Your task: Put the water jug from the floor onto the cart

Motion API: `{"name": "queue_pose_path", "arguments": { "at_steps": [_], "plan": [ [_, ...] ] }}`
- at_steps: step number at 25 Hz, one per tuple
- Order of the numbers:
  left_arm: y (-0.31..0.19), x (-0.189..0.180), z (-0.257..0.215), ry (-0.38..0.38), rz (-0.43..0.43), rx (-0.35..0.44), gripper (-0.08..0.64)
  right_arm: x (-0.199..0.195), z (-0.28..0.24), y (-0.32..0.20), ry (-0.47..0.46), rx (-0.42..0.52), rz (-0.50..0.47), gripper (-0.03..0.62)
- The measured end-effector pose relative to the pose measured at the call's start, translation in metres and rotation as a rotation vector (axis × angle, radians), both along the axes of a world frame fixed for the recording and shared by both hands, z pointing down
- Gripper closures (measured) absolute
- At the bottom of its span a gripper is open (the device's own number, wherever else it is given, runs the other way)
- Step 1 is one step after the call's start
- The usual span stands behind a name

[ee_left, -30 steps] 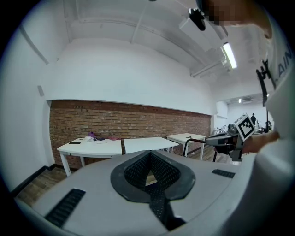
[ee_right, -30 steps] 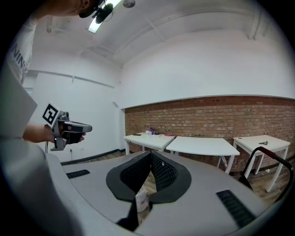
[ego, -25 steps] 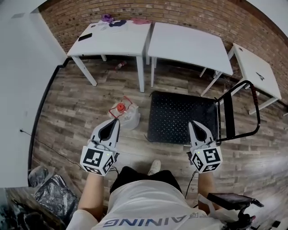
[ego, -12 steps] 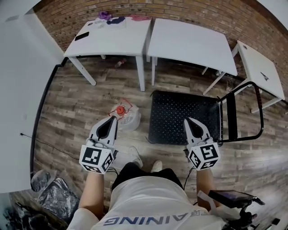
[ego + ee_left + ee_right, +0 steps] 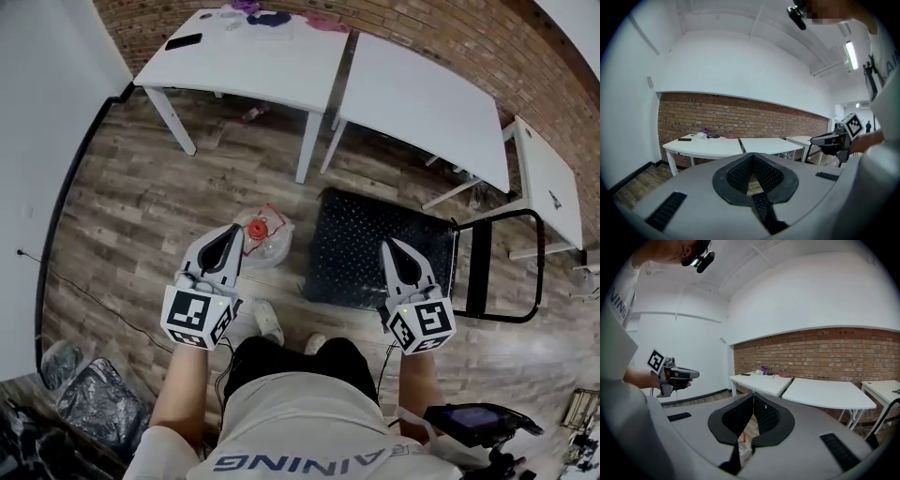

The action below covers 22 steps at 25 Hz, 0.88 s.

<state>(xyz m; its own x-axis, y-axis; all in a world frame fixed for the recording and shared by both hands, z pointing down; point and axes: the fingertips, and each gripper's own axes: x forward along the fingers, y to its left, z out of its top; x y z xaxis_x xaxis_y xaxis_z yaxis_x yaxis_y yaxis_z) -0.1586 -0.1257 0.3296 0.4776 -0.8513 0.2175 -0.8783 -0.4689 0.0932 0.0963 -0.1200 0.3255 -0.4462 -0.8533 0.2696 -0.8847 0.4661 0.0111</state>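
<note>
The water jug [image 5: 265,236] is clear plastic with a red cap and stands on the wood floor, just left of the cart. The cart [image 5: 375,246] is a low black platform with a black tube handle [image 5: 497,267] at its right end. My left gripper [image 5: 235,229] is shut and empty, and its tip is over the jug's left side in the head view. My right gripper [image 5: 385,244] is shut and empty over the cart's near part. In the right gripper view a bit of the jug [image 5: 742,442] shows below the closed jaws, with the left gripper [image 5: 691,374] off to the left.
Two white tables [image 5: 253,66] [image 5: 427,98] stand along the brick wall beyond the jug and cart, with a third [image 5: 548,183] at the right. Black bags [image 5: 89,403] lie on the floor at lower left. The person's shoes [image 5: 267,323] are just behind the jug.
The person has stepped forward and both grippers have moved with them toward the jug and the cart. The left tip now overlaps the jug. Both stay shut.
</note>
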Motion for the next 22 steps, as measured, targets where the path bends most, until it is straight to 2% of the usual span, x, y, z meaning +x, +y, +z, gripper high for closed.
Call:
{"name": "queue_pose_path", "arguments": {
  "at_steps": [5, 12, 15, 22],
  "plan": [
    [-0.009, -0.022, 0.035, -0.007, -0.042, -0.048, 0.558, -0.038, 0.041, -0.016, 0.037, -0.051, -0.089, 0.586],
    [0.014, -0.035, 0.091, 0.009, -0.192, -0.134, 0.558, -0.085, 0.135, -0.042, 0.083, -0.177, -0.274, 0.575],
    [0.032, -0.036, 0.114, 0.005, -0.192, -0.187, 0.558, -0.111, 0.175, -0.056, 0.123, -0.228, -0.331, 0.488],
    [0.084, -0.053, 0.173, -0.002, -0.192, -0.332, 0.558, -0.176, 0.276, -0.074, 0.160, -0.321, -0.411, 0.379]
  ]
}}
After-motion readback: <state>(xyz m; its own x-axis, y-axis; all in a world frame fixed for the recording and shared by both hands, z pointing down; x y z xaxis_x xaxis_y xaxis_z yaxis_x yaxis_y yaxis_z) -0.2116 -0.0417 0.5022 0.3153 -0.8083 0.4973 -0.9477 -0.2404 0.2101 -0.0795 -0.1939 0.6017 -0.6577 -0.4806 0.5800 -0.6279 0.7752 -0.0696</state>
